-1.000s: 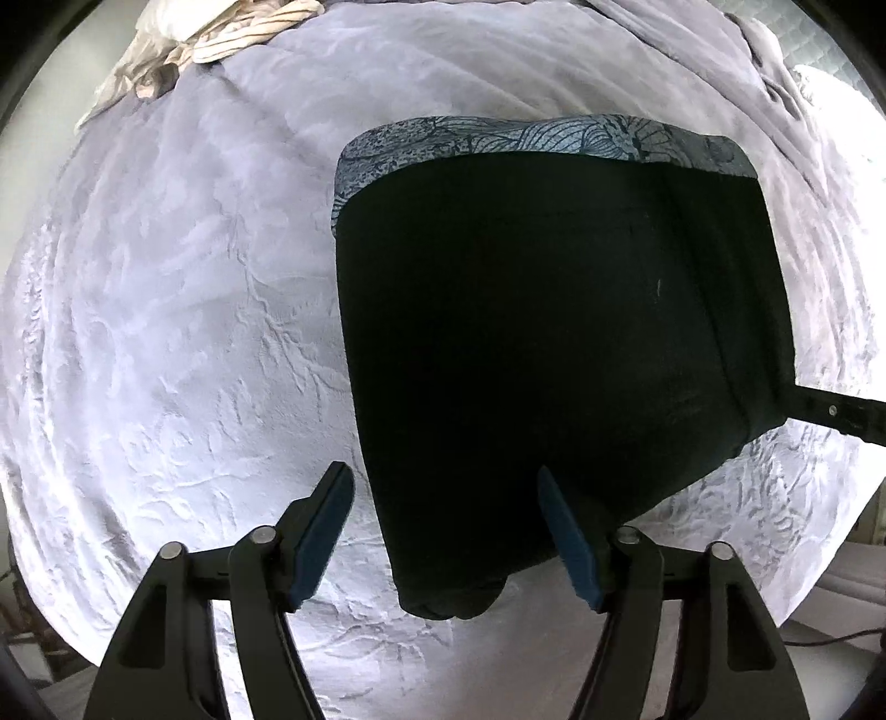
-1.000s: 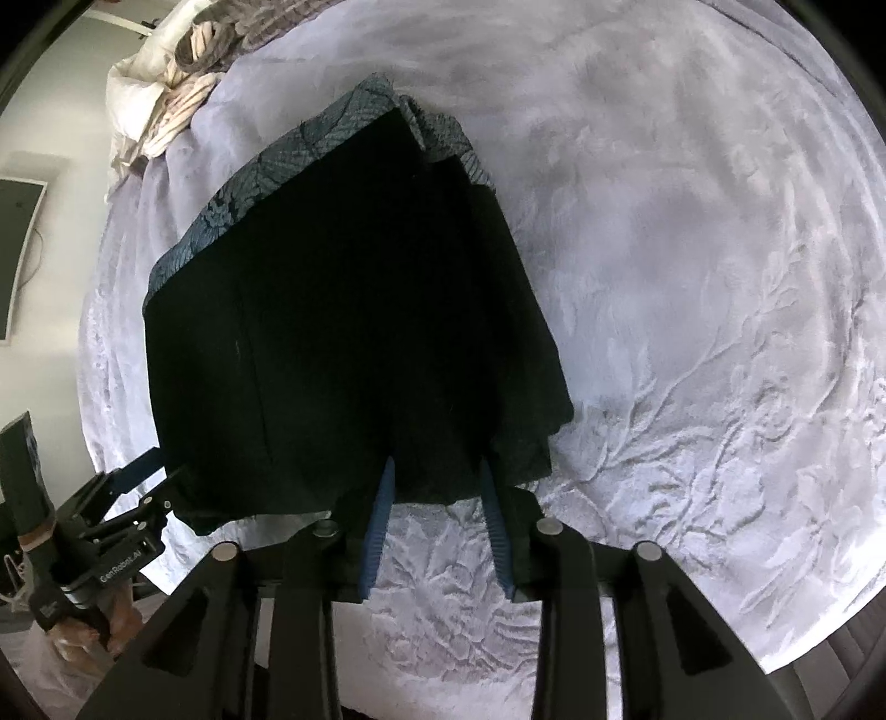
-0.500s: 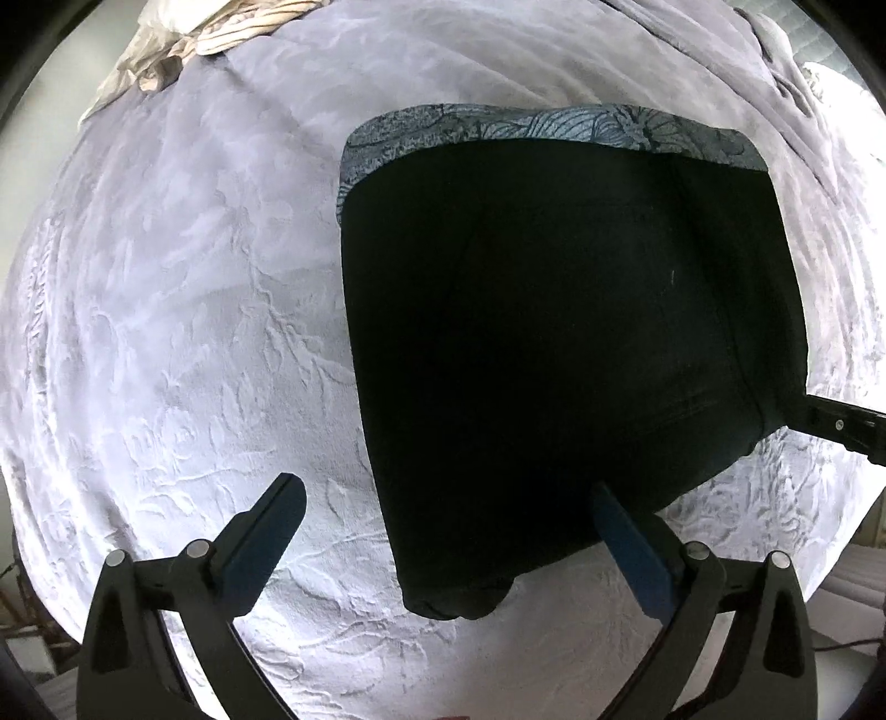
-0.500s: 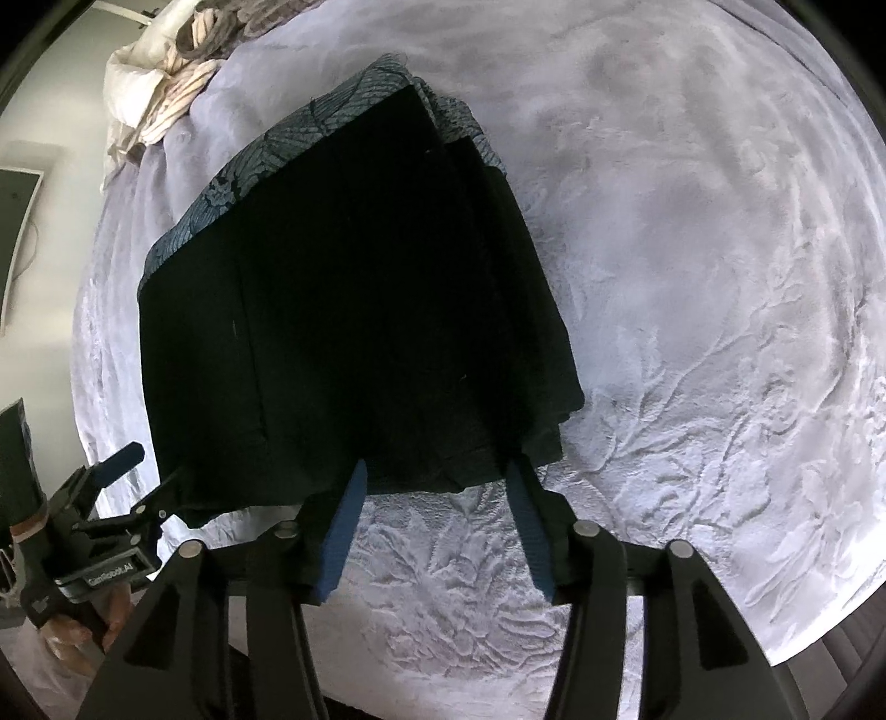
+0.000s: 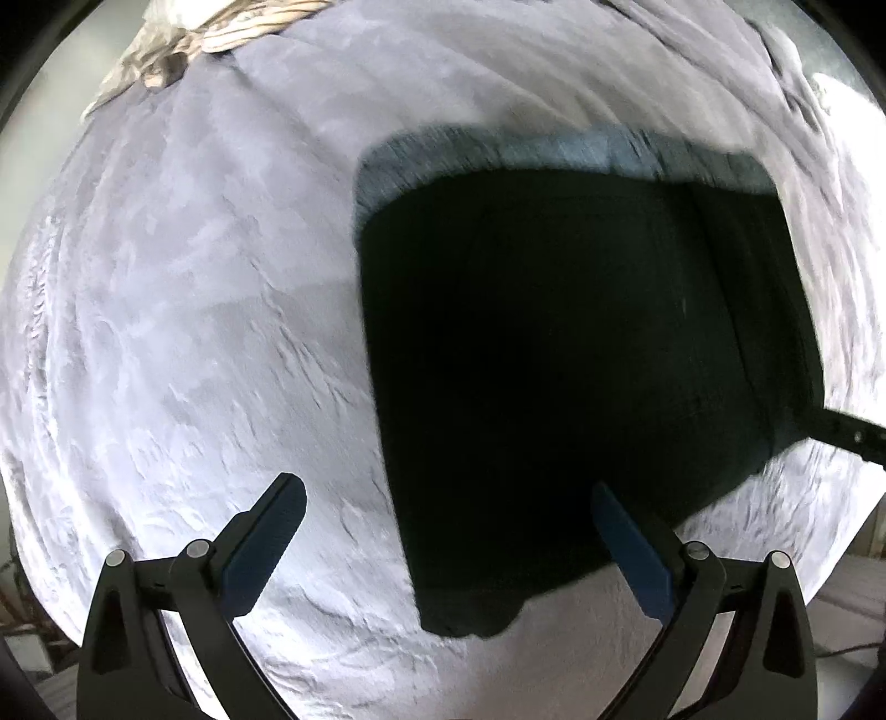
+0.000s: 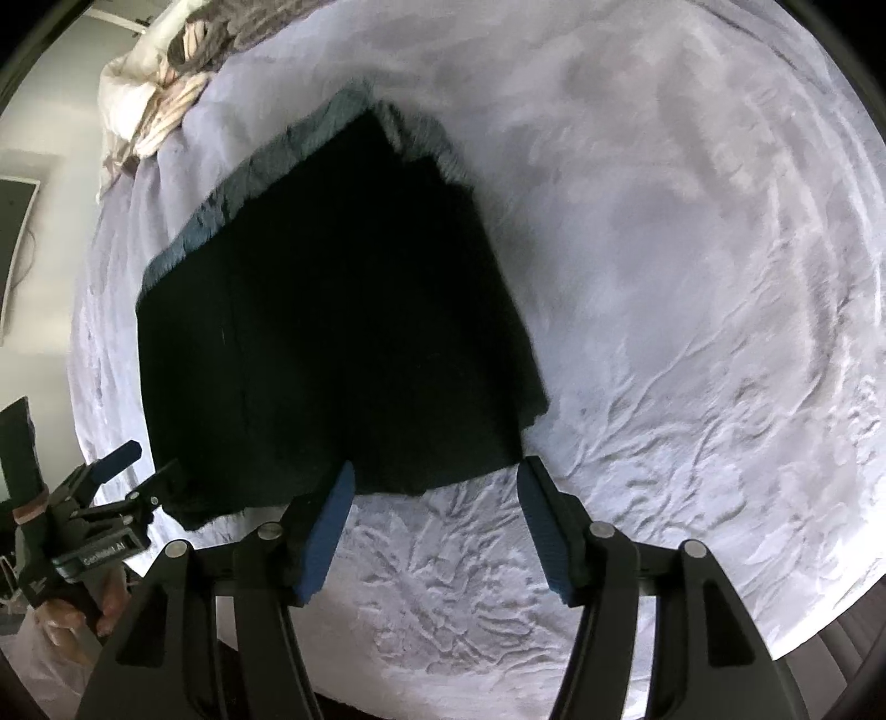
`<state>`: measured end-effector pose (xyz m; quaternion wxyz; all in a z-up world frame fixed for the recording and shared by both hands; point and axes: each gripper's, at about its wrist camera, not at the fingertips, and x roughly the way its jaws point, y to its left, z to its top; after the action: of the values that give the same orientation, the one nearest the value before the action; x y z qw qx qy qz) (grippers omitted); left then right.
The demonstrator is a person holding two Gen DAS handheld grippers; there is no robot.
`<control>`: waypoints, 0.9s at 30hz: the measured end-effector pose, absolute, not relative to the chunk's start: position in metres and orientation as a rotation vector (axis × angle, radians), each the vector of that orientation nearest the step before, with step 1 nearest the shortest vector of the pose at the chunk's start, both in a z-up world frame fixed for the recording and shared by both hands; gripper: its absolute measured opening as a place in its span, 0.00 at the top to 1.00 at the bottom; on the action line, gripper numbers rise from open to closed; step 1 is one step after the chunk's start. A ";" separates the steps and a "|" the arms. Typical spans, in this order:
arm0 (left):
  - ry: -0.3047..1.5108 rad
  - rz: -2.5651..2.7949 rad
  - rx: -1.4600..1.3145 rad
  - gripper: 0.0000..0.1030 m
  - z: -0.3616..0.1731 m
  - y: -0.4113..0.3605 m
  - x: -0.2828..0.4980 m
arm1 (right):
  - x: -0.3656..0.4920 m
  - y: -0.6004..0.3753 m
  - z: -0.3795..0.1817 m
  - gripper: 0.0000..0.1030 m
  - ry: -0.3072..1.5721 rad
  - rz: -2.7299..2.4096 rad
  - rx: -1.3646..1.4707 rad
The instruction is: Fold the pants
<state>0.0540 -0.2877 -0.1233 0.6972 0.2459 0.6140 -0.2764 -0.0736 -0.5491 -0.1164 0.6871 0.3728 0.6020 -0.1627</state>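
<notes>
Folded black pants lie flat on the pale lavender bed cover, their blue-grey patterned waistband at the far edge. My left gripper stands wide open straight above the pants' near left corner, pads clear of the cloth. In the right wrist view the pants spread up and left. The jaws of my right gripper are opening, the near hem lies just at their tips, and the pads do not press it. The left gripper shows at the left edge, and one right finger at the right edge.
Crumpled cream and striped bedding is heaped at the bed's far end. A dark screen hangs on the wall at left. A person's hand holds the left gripper. The bed cover stretches wide to the right.
Both grippers have spread their jaws off the pants' near edge, the left much wider. The left view has slid, so the pants sit lower and further right in it.
</notes>
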 end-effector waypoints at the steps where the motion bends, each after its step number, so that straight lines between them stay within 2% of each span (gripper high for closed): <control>1: 1.371 -0.614 0.520 0.00 -0.121 -0.287 0.062 | -0.073 -0.553 -0.113 0.37 1.332 -0.367 0.830; 8: 1.391 -0.506 0.338 0.00 -0.124 -0.290 0.142 | -0.043 -0.592 -0.099 0.37 1.240 -0.344 0.800; 14: 1.425 -0.491 0.318 0.00 -0.142 -0.303 0.165 | 0.007 -0.615 -0.101 0.37 1.186 -0.284 0.790; 15: 1.418 -0.492 0.325 0.00 -0.142 -0.305 0.159 | 0.015 -0.619 -0.104 0.43 1.184 -0.275 0.799; 16: 1.411 -0.496 0.334 0.00 -0.141 -0.307 0.159 | 0.023 -0.620 -0.108 0.69 1.191 -0.267 0.807; 18: 1.406 -0.500 0.335 0.00 -0.140 -0.312 0.159 | 0.036 -0.623 -0.115 0.78 1.233 -0.284 0.785; 20: 1.416 -0.502 0.315 0.00 -0.144 -0.316 0.161 | 0.041 -0.624 -0.119 0.83 1.252 -0.303 0.761; 27: 1.431 -0.492 0.297 0.00 -0.146 -0.322 0.164 | 0.032 -0.627 -0.137 0.83 1.257 -0.360 0.792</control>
<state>0.1643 -0.3221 -0.1455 0.7170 0.1344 0.6469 -0.2223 0.0322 -0.6270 -0.1370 0.7220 0.3585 0.5689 -0.1628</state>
